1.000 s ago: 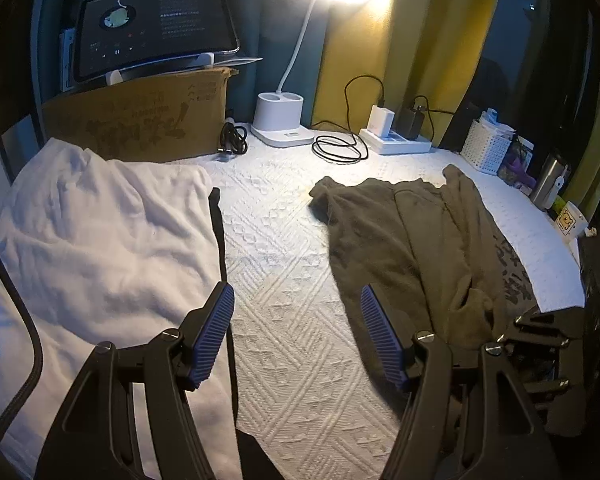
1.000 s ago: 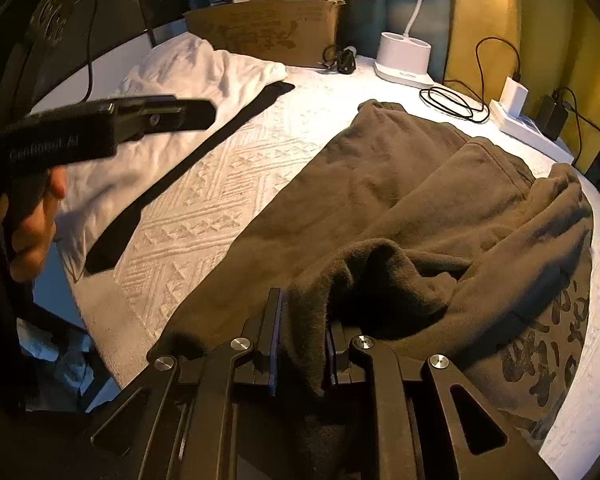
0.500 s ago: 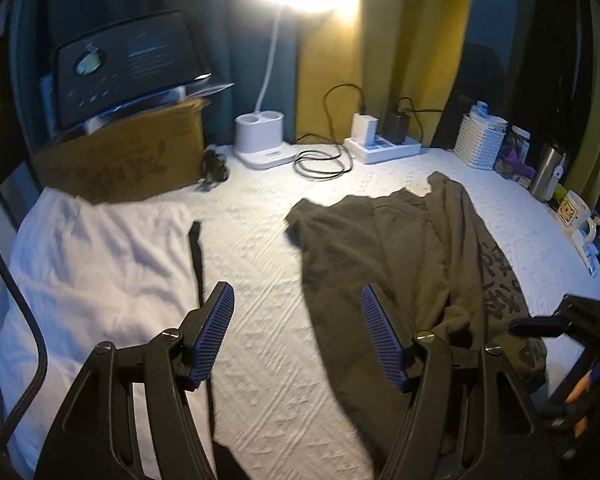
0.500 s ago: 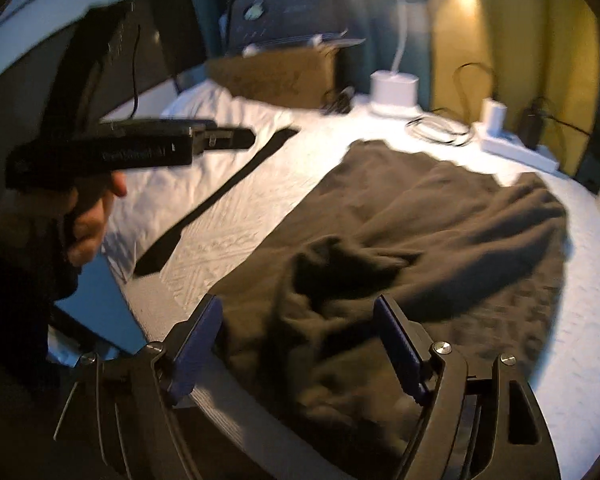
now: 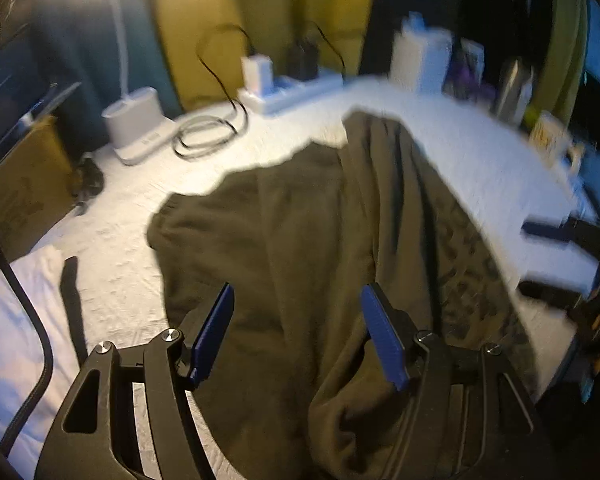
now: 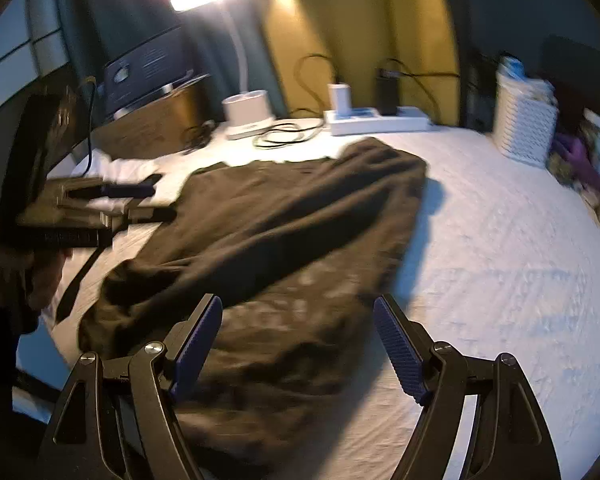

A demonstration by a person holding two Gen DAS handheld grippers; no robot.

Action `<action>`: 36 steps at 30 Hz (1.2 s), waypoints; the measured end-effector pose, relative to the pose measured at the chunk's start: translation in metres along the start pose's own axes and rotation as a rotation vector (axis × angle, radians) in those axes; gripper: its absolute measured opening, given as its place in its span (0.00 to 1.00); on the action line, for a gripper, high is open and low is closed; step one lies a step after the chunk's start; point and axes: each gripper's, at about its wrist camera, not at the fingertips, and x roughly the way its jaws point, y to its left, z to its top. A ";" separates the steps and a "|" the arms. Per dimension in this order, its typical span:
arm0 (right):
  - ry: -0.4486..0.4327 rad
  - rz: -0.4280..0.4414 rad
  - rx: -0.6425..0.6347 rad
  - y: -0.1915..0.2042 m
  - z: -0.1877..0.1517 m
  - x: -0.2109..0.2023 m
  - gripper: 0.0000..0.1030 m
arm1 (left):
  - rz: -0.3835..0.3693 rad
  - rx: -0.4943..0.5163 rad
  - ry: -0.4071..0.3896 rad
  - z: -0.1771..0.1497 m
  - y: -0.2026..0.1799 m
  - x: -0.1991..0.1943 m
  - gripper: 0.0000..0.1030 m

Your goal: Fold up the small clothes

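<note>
A dark olive garment (image 5: 320, 240) lies spread and rumpled on the white textured cover (image 5: 480, 168); it also shows in the right wrist view (image 6: 284, 232). My left gripper (image 5: 300, 328) is open and empty, above the garment's near end. My right gripper (image 6: 300, 340) is open and empty, above the garment's near right edge. The left gripper also appears at the left of the right wrist view (image 6: 112, 200), and the right gripper at the right edge of the left wrist view (image 5: 556, 256). Both views are motion-blurred.
A folded white cloth (image 5: 16, 320) lies at the left with a dark strap (image 5: 72, 300) beside it. At the back stand a lamp base (image 6: 246, 114), coiled cable (image 5: 204, 140), power strip (image 6: 376, 120), cardboard box (image 5: 16, 192) and white basket (image 6: 524, 120).
My right gripper let go of the garment's fold and opened, then drew back. My left gripper swung right from over the bare cover to over the garment.
</note>
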 end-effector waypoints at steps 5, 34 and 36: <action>-0.001 -0.006 0.063 -0.032 -0.004 0.006 0.77 | 0.071 0.148 0.091 -0.007 -0.024 0.020 0.64; 0.060 -0.001 0.110 -0.058 0.002 0.043 0.77 | 0.136 -0.229 0.017 -0.034 0.063 0.013 0.07; 0.068 -0.008 0.100 -0.053 0.005 0.046 0.77 | 0.137 -0.196 -0.003 -0.030 0.058 0.004 0.11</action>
